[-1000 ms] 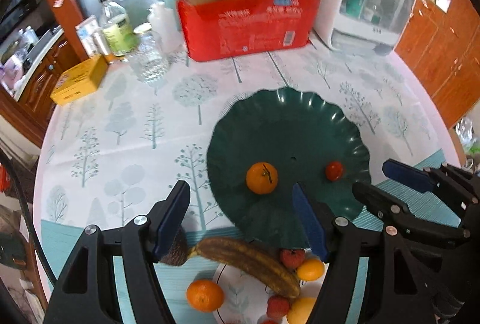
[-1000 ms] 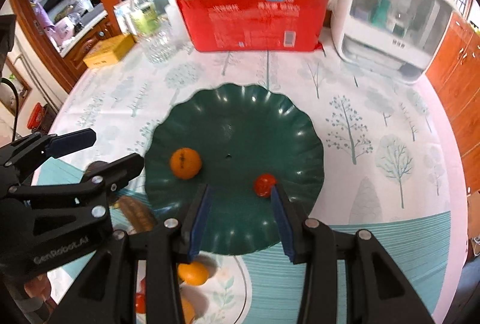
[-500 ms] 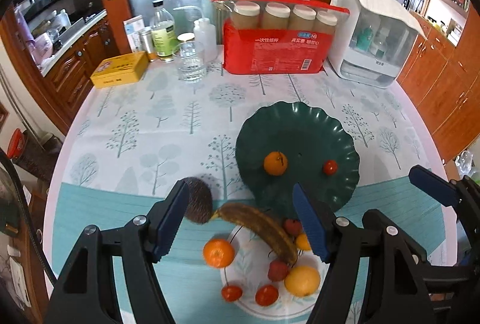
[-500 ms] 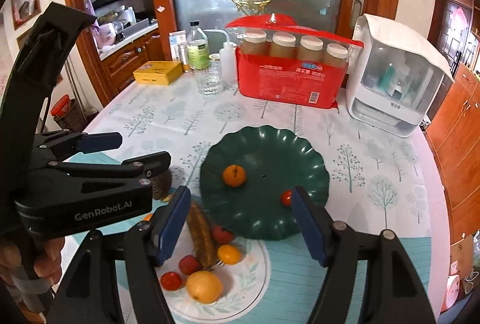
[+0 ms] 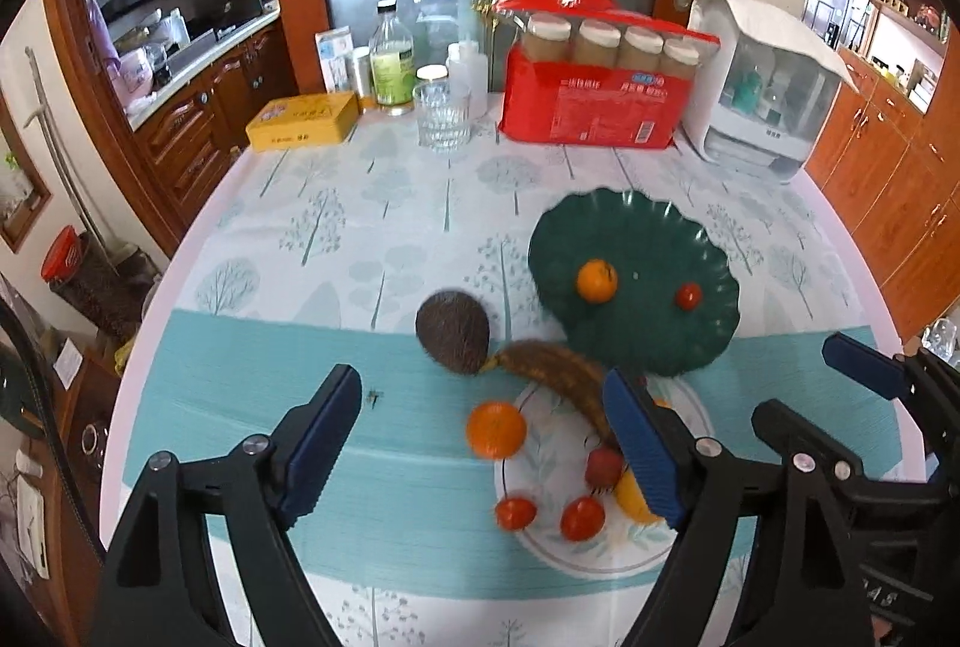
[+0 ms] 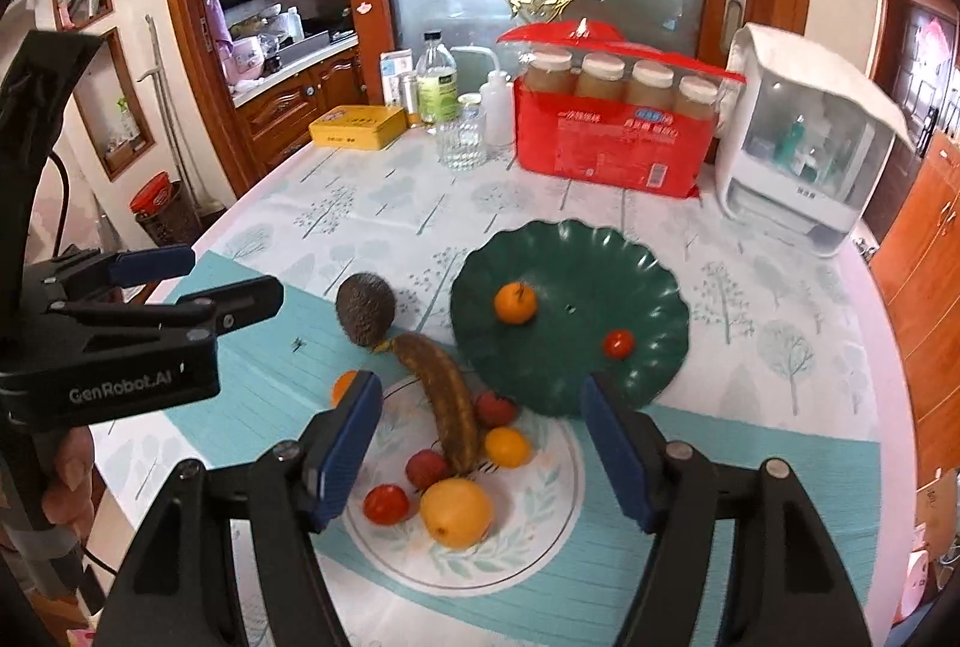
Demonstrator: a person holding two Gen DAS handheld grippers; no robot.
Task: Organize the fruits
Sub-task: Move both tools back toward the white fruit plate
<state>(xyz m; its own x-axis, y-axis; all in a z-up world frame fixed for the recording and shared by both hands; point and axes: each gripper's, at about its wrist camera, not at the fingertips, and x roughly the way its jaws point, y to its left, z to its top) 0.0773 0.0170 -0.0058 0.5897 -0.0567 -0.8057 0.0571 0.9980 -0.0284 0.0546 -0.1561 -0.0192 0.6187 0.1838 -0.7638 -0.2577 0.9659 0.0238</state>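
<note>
A dark green scalloped plate [image 5: 636, 233] [image 6: 570, 263] holds an orange [image 5: 597, 280] [image 6: 515, 303] and a small tomato [image 5: 688, 295] [image 6: 618, 343]. In front of it, a white leaf-patterned plate [image 5: 600, 557] [image 6: 540, 515] carries a brown banana [image 5: 552, 368] [image 6: 441, 395], tomatoes, red fruits and a yellow citrus [image 6: 456, 512]. Another orange [image 5: 497, 429] [image 6: 343, 384] sits at its left rim, a dark avocado [image 5: 453, 330] [image 6: 364, 309] beyond. My left gripper [image 5: 480, 383] [image 6: 228, 275] hangs above the table, jaws opening, nothing between them. My right gripper [image 6: 480, 389] [image 5: 798, 380] hovers open over the white plate, empty.
Along the table's far side stand a yellow tin [image 5: 303, 120], a glass [image 5: 443, 114], bottles [image 5: 392, 59], a red pack of jars [image 5: 591, 98] and a white appliance [image 5: 759, 89]. The round table's edge curves away on the left. A hand [image 6: 66, 473] holds the left gripper.
Both grippers drew back and up from the green plate. The right jaws, close around the tomato a second ago, spread wide and left it there. The left jaws widened too.
</note>
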